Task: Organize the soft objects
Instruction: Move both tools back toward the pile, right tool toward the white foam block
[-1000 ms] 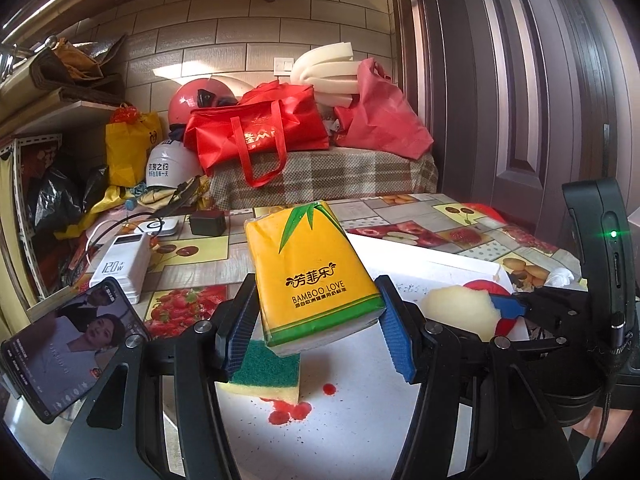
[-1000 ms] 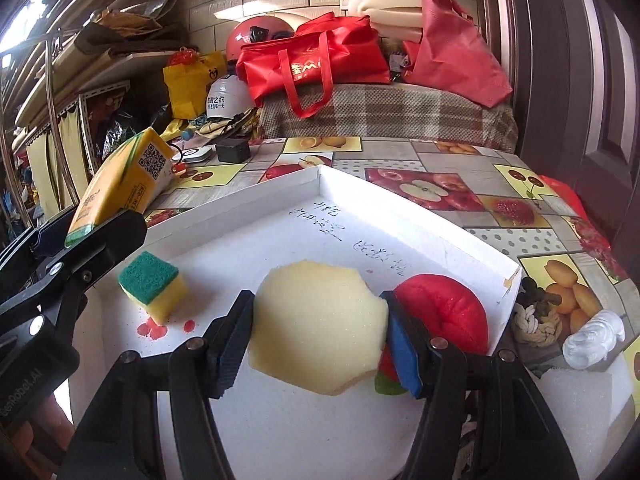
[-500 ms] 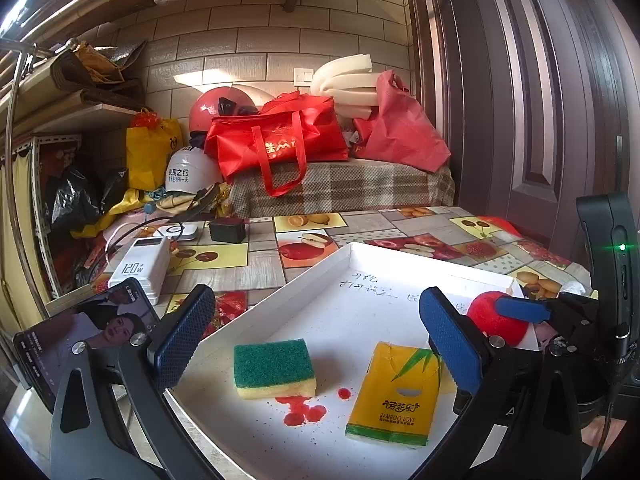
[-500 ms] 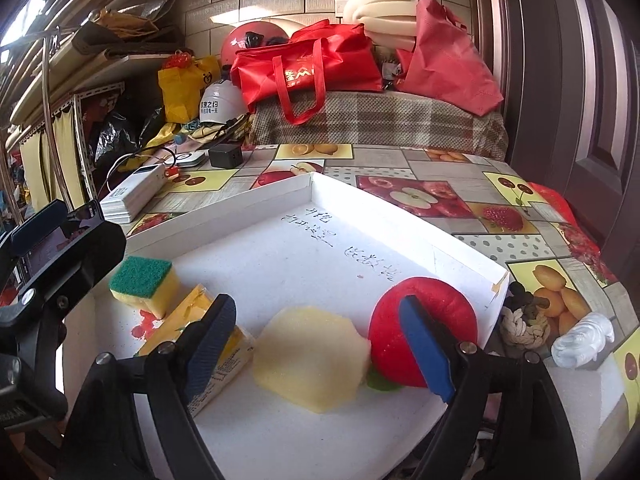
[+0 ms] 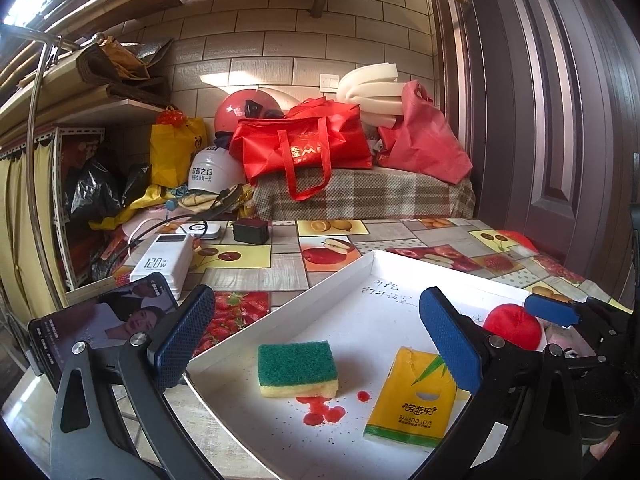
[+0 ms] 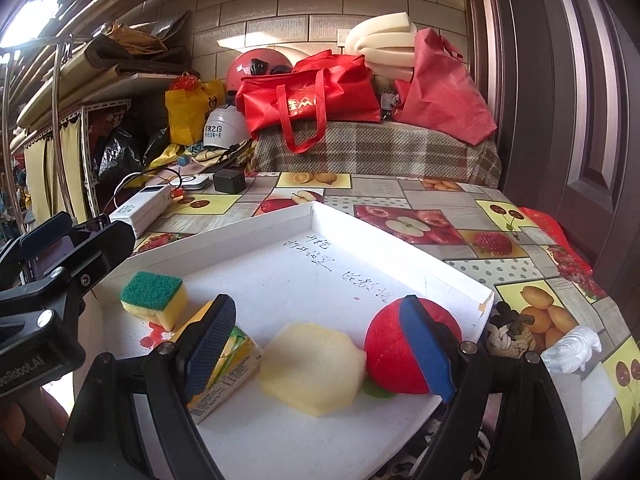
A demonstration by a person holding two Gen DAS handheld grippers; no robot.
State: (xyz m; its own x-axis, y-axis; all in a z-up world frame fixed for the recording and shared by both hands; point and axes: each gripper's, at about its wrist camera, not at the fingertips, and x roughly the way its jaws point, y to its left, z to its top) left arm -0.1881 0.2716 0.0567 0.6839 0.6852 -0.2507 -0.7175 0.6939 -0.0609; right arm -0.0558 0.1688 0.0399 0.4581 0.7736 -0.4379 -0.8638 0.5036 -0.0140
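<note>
A white tray [image 5: 280, 320] [image 6: 224, 232] holds a green-and-yellow sponge [image 5: 297, 368] [image 6: 154, 294], a yellow tissue pack [image 5: 412, 400] [image 6: 228, 368] lying flat, a pale yellow foam piece [image 6: 312, 364] and a red soft ball [image 6: 392, 348] [image 5: 512, 326]. My left gripper [image 5: 317, 300] hangs open over the tray's near left part, nothing between its pads. The sponge and tissue pack lie below and beyond it. My right gripper [image 6: 316, 308] is open above the foam piece, apart from it, its right pad in front of the red ball.
A phone [image 5: 100, 320], a white power bank [image 5: 164, 260] and a black charger [image 5: 251, 231] lie left of the tray. Red stains [image 5: 320, 412] mark the tray floor. A rope knot [image 6: 508, 332] and a white glove [image 6: 572, 350] sit at the tray's right. Red bags [image 5: 304, 152] fill the back.
The left gripper opened and let go of the tissue pack, which now lies flat in the tray. The right gripper opened and let go of the foam piece, now resting in the tray.
</note>
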